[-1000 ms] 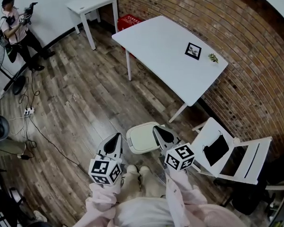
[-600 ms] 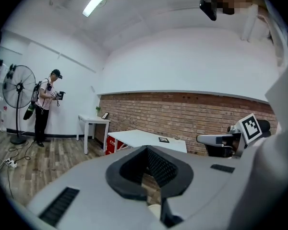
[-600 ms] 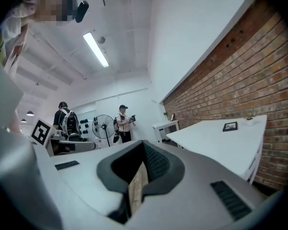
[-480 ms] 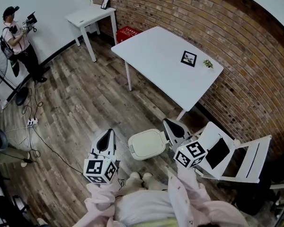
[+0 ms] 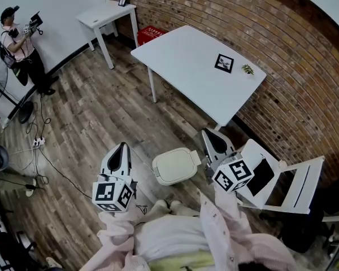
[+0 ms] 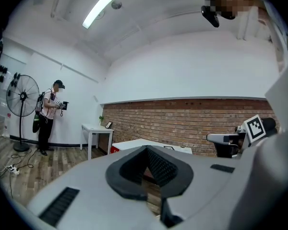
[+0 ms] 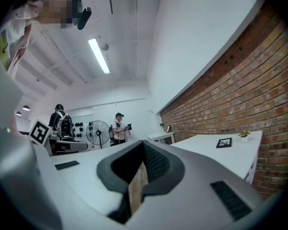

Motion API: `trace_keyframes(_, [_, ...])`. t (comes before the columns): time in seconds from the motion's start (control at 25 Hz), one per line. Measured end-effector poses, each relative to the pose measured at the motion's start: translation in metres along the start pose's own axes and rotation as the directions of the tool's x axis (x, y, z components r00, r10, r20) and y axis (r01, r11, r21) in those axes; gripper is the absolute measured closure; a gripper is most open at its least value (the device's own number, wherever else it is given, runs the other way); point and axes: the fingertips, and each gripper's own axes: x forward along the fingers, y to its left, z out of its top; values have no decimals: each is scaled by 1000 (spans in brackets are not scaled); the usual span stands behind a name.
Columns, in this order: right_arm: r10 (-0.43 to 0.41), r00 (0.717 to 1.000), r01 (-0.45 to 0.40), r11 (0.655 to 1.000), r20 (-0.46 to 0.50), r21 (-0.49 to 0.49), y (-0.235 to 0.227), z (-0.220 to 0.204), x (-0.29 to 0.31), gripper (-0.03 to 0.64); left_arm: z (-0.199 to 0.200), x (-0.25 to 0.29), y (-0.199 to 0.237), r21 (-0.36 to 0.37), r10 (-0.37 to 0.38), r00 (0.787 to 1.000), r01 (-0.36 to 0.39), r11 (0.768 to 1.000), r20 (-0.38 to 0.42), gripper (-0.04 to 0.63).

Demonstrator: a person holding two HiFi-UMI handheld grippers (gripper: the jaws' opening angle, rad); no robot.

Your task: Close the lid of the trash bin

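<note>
The cream trash bin (image 5: 175, 166) stands on the wood floor just in front of my feet, and its lid lies flat on top. My left gripper (image 5: 122, 147) hovers to the left of the bin, shut and holding nothing. My right gripper (image 5: 210, 134) hovers to the bin's right, nearer the chair, also shut and holding nothing. Neither touches the bin. In the left gripper view the left gripper (image 6: 146, 166) points level across the room toward the brick wall. In the right gripper view the right gripper (image 7: 140, 169) points level too; the bin is hidden in both gripper views.
A large white table (image 5: 186, 61) with a picture frame (image 5: 224, 62) and a small plant (image 5: 247, 69) stands beyond the bin. A white folding chair (image 5: 277, 179) is at right. A person (image 5: 21, 38), a small table (image 5: 104, 11), a red crate (image 5: 152, 34) and floor cables (image 5: 37, 143) lie farther left.
Both grippers have risen and spread away from the bin's sides, the right one toward the chair. The lid lies flat in every frame.
</note>
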Motion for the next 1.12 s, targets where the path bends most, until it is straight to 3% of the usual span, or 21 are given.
trace_keyframes(0.84, [-15,1000,14,999,-10,-33,-14,-6,-5,614,-11,6,0,52,16,999,-13,999,-40,603])
trace_keyframes(1.12, [-24,1000,24,1000,10,6,-20,-5,-6,614,-15,7,2,42,20,999,-18,999,-49,603])
